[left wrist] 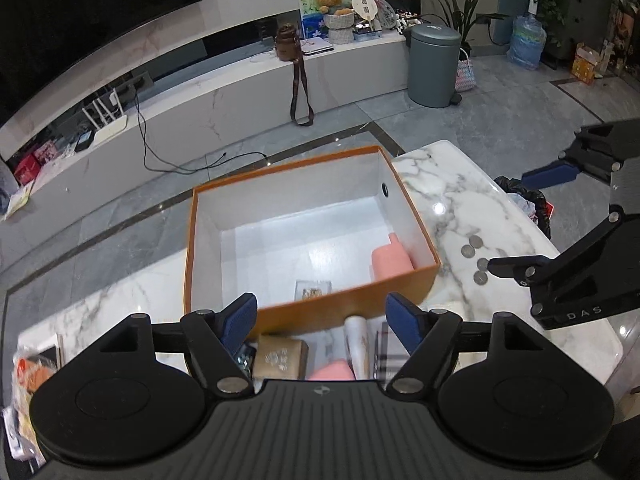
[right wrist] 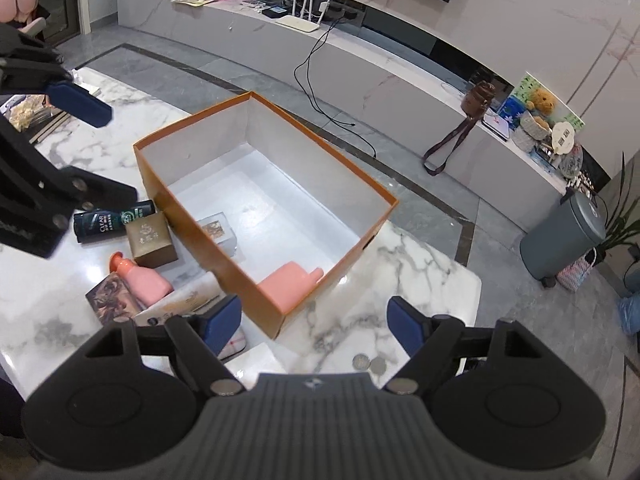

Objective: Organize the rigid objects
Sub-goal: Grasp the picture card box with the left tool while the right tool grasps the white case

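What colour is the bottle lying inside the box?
Pink bottle in the orange box; right wrist view shows it best.

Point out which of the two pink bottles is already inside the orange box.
The pink bottle lying on the white floor of the orange box, in its near corner. The other pink bottle lies outside on the marble table, among the small boxes.

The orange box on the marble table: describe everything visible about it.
The orange box is an open-topped rectangular carton, apparently cardboard, orange outside and white inside, with no lid in view. One short wall has a small round hole. It sits flat on the marble table, its far end near the table's edge. Inside lie a pink bottle on its side in a corner and a small clear case against the long wall. A brown box stands close outside; contact is unclear. Neither gripper touches it.
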{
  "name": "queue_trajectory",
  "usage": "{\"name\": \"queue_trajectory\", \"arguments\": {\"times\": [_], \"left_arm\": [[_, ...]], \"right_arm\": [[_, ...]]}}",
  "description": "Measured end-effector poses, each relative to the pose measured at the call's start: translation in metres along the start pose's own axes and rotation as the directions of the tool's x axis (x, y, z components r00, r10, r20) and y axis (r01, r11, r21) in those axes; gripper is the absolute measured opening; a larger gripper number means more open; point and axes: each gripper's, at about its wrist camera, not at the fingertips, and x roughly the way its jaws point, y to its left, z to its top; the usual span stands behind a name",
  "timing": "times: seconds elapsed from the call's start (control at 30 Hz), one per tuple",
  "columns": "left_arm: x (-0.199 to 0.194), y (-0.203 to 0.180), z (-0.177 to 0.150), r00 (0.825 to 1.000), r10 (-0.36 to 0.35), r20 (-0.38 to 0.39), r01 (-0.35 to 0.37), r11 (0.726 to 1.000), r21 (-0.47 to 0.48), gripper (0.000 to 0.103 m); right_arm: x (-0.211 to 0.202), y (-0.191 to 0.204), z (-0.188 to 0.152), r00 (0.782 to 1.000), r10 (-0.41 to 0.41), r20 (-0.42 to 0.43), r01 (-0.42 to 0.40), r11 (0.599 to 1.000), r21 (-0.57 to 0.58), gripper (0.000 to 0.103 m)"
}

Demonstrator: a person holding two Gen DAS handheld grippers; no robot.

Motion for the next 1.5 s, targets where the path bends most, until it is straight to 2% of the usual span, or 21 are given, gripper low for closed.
{"name": "queue_trajectory", "arguments": {"times": [0.23, 0.43, 0.57, 0.77, 0.93, 1.07, 1.27, 1.5], "left_arm": [[-0.001, -0.008, -0.049, 0.999, -0.042, -0.006, 0.042, 0.999, -0.013, 0.086], [0.017, -0.005, -0.089, 0.996, -0.079, -0.028, 0.077, 0.995, -0.066, 0.086], [0.027, 0.002, -0.114, 0.995, -0.098, -0.017, 0.095, 0.988, -0.123, 0.086], [0.037, 0.005, -0.142, 0.998, -0.067, 0.004, 0.067, 0.990, -0.127, 0.086], [0.046, 0.002, -0.155, 0.998, -0.052, 0.039, 0.057, 0.991, -0.122, 0.086], [0.055, 0.005, -0.162, 0.995, -0.079, 0.065, 0.087, 0.988, -0.129, 0.086], [0.075, 0.008, -0.174, 0.993, -0.108, 0.040, 0.113, 0.982, -0.154, 0.086], [0.092, 0.002, -0.178, 0.996, -0.083, 0.015, 0.084, 0.988, -0.129, 0.086]], "right_arm": [[0.003, 0.003, -0.040, 0.999, 0.027, -0.019, -0.026, 0.998, 0.054, 0.079], [0.023, 0.005, -0.074, 0.998, 0.047, -0.046, -0.039, 0.988, 0.149, 0.079], [0.039, 0.014, -0.097, 0.997, 0.049, -0.062, -0.036, 0.980, 0.198, 0.079], [0.055, 0.034, -0.124, 0.997, 0.047, -0.057, -0.032, 0.971, 0.238, 0.079], [0.069, 0.044, -0.136, 0.997, 0.055, -0.055, -0.036, 0.952, 0.303, 0.079], [0.071, 0.046, -0.144, 0.997, 0.058, -0.052, -0.037, 0.941, 0.335, 0.079], [0.076, 0.047, -0.150, 0.995, 0.091, -0.050, -0.064, 0.916, 0.396, 0.079], [0.089, 0.057, -0.139, 0.992, 0.117, -0.043, -0.089, 0.909, 0.408, 0.080]]}}
